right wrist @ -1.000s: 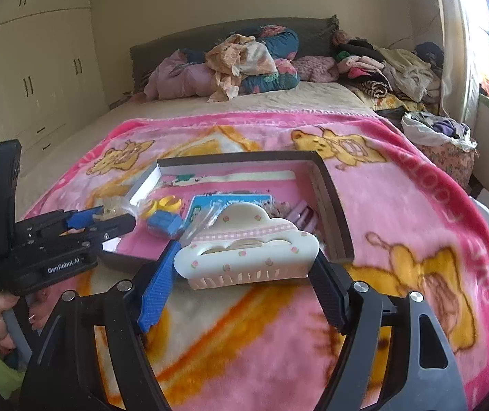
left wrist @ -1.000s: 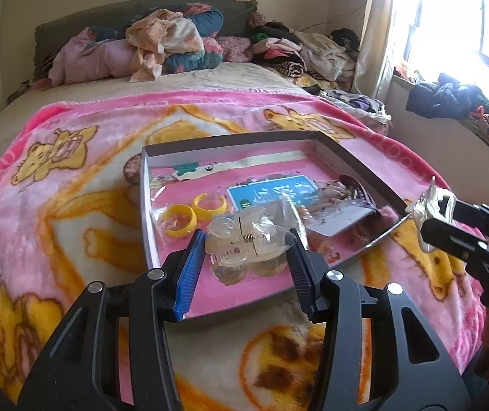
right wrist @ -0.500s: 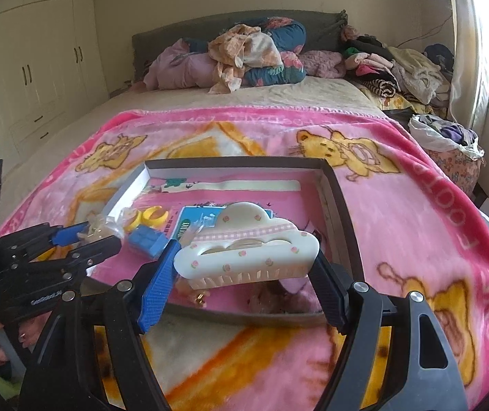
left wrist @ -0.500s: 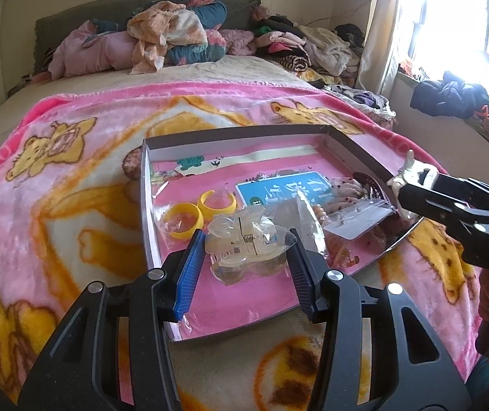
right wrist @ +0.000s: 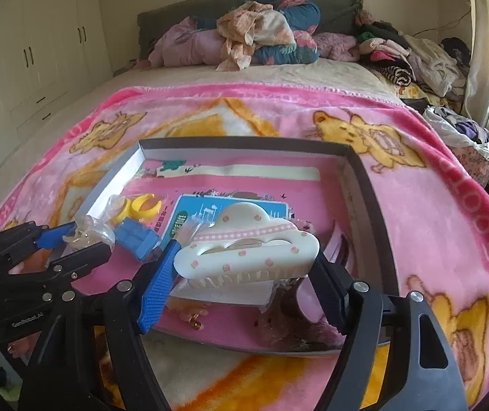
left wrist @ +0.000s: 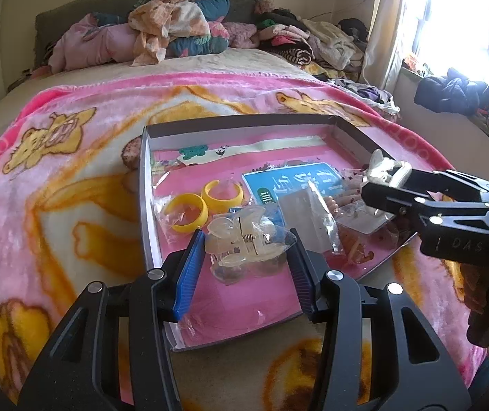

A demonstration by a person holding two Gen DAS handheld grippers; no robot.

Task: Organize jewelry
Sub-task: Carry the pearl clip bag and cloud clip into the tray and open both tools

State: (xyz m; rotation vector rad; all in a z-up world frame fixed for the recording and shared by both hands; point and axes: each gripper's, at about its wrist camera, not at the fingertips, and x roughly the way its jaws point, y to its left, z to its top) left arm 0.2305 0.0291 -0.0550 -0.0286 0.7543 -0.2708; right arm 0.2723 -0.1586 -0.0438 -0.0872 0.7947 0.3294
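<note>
A shallow grey-rimmed tray [left wrist: 244, 121] with a pink floor lies on the bed; it also shows in the right wrist view [right wrist: 367, 185]. My left gripper [left wrist: 244, 250] is shut on a clear hair claw clip in a plastic bag [left wrist: 241, 238], held above the tray's near left part. My right gripper [right wrist: 244, 263] is shut on a cream cloud-shaped hair claw [right wrist: 248, 239], held above the tray's near right part; it shows in the left wrist view [left wrist: 386, 169] too. In the tray lie two yellow rings [left wrist: 203, 203], a blue card [left wrist: 289, 181] and small bagged items.
The tray rests on a pink cartoon blanket [left wrist: 56, 157]. Piles of clothes [left wrist: 162, 30] lie at the head of the bed and along the right side under the window. White wardrobes [right wrist: 28, 51] stand at the left.
Both grippers have moved forward over the tray with their clips still held. The right gripper has come in over the tray's right rim.
</note>
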